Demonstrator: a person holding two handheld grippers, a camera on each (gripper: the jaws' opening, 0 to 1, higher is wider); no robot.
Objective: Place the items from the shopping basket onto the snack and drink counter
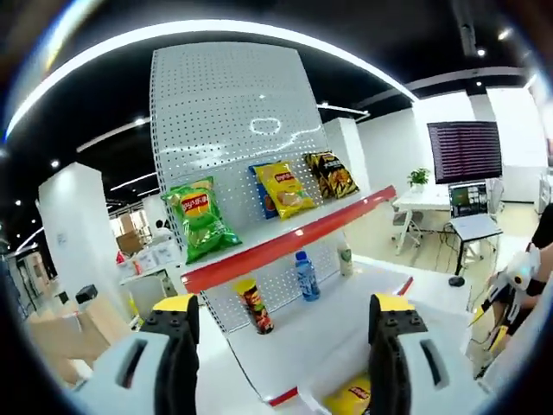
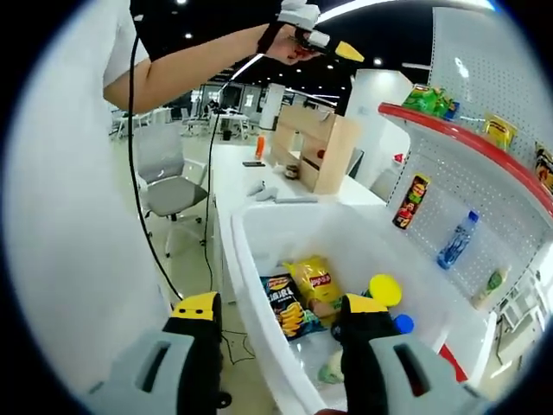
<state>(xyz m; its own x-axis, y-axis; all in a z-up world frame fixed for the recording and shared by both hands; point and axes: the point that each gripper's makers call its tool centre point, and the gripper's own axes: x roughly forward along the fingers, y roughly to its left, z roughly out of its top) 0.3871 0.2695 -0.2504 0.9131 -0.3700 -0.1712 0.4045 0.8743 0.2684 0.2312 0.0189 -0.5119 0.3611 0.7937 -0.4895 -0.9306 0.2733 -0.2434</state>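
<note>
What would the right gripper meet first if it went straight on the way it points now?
Probably the dark chip bag lying in the white basket, just ahead of the open right gripper; depth is unclear.

Background stuff: office chair beside long white desk, wooden box sitting on its far end. Other side, monitor lit up, laptop below it, small potted plant on white table.
</note>
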